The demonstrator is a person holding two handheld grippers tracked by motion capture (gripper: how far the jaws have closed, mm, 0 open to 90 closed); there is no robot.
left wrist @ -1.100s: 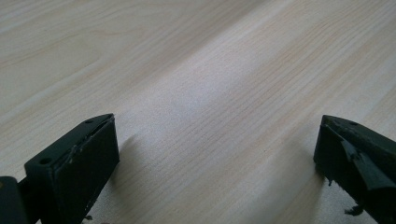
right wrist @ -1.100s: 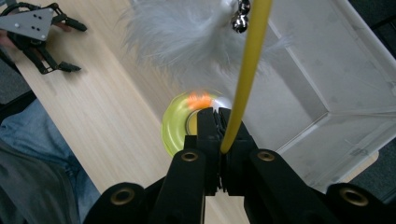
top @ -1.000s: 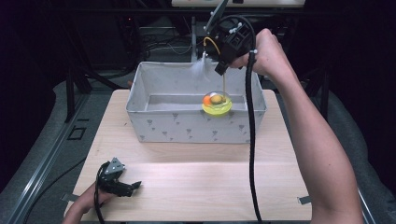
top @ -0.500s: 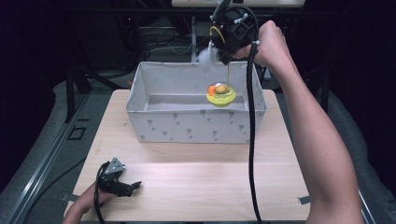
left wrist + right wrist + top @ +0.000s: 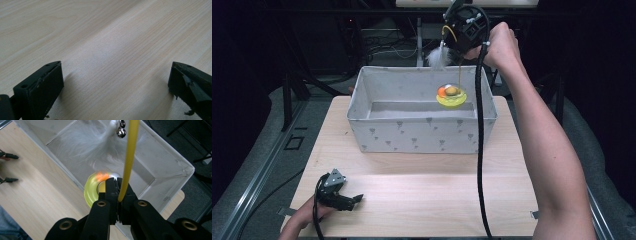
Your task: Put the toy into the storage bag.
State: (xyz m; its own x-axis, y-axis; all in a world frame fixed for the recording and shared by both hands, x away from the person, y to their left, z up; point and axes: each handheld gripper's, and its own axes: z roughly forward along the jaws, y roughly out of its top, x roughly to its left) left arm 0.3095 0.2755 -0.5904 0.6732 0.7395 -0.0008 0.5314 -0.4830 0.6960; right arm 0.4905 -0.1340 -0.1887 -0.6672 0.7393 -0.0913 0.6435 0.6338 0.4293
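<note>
A cat toy hangs over the right rear of the white fabric bin [image 5: 422, 135]: a thin yellow rod [image 5: 128, 157], a white feather [image 5: 437, 57] with small bells [image 5: 120, 128], and a yellow-green disc [image 5: 451, 97] carrying an orange ball. My right gripper [image 5: 459, 52] is raised above the bin's far right corner, pointing down, shut on the yellow rod [image 5: 459, 75]. In the right gripper view the jaws [image 5: 117, 181] pinch the rod, with the disc [image 5: 91, 190] just beyond them. At the table's near left corner my left gripper [image 5: 354, 200] rests open on bare wood, nothing between its fingertips [image 5: 40, 87].
The bin [image 5: 172, 157] stands at the back middle of the light wooden table [image 5: 422, 195]. A black cable [image 5: 479, 150] trails from the right gripper down across the table's right side. Dark floor and equipment lie beyond the table's edges.
The right gripper has carried the toy a little farther back and to the right over the bin, so the disc now hangs nearer the rear wall. The left gripper has stayed put.
</note>
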